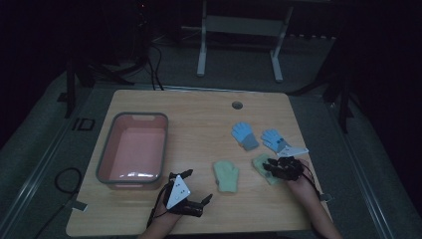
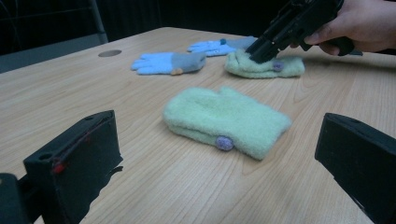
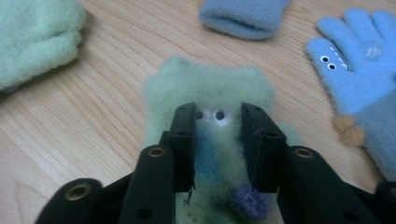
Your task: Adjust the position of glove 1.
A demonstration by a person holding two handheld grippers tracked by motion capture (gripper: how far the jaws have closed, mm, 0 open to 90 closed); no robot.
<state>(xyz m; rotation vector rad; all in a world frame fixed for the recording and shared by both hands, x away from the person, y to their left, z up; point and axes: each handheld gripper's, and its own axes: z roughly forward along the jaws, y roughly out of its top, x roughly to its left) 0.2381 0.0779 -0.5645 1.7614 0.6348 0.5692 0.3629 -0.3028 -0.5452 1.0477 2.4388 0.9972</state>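
Two pale green mittens and two blue gloves lie on the wooden table (image 1: 199, 109). My right gripper (image 1: 272, 167) presses down on the right green mitten (image 1: 260, 162); in the right gripper view its jaws (image 3: 219, 126) are pinched on the fluffy fabric (image 3: 205, 84). My left gripper (image 1: 196, 186) hovers near the front edge, jaws wide apart and holding nothing. In the left gripper view the other green mitten (image 2: 224, 119) lies flat ahead of them. The blue gloves (image 1: 245, 134) (image 1: 274, 139) lie farther back, untouched.
A pink bin (image 1: 133, 115) with a grey rim stands at the table's left, nothing visible inside. A round cable hole (image 1: 237, 105) sits near the far edge. Beyond the table are dark floor, cables and a white frame (image 1: 239, 25).
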